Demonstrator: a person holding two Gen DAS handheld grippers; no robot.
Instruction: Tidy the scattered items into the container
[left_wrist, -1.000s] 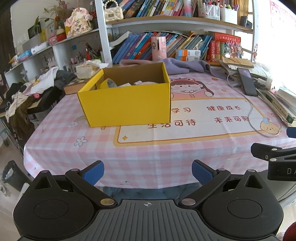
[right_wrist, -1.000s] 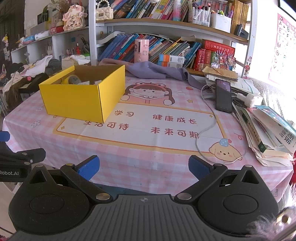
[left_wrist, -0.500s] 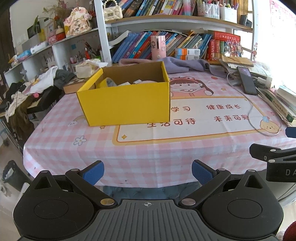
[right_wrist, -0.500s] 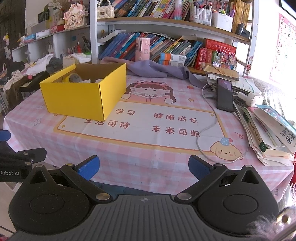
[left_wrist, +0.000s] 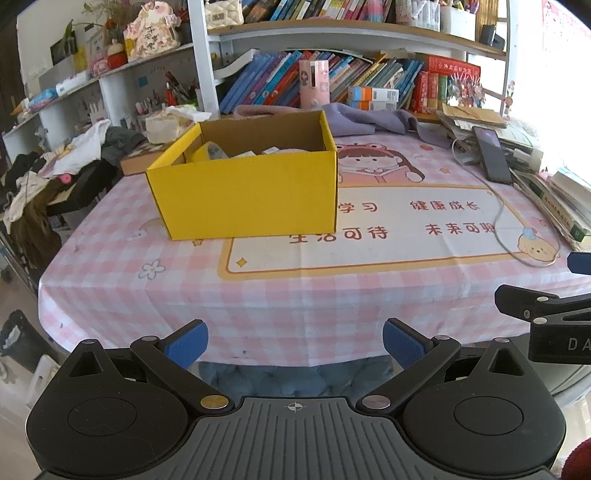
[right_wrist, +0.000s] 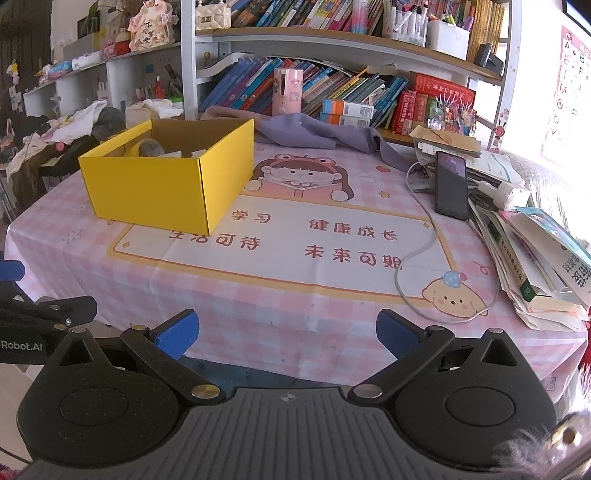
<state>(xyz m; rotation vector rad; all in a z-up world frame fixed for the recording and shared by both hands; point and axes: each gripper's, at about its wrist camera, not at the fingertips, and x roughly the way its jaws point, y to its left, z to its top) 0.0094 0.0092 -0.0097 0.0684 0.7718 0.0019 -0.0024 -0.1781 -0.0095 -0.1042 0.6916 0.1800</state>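
Both views crept closer; yellow box (left_wrist: 251, 192) well ahead of wide-spread, empty jaws.

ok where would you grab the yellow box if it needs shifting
Probably the yellow box by its open top rim, on the near right corner wall: come from above, one finger inside, one outside. The walls are thin upright card, and the body looks too wide for the open right gripper.

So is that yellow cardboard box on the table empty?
No. The open yellow cardboard box holds a yellow tape roll and pale items.

Open yellow box (left_wrist: 251, 192) upright; contents seemingly tape.
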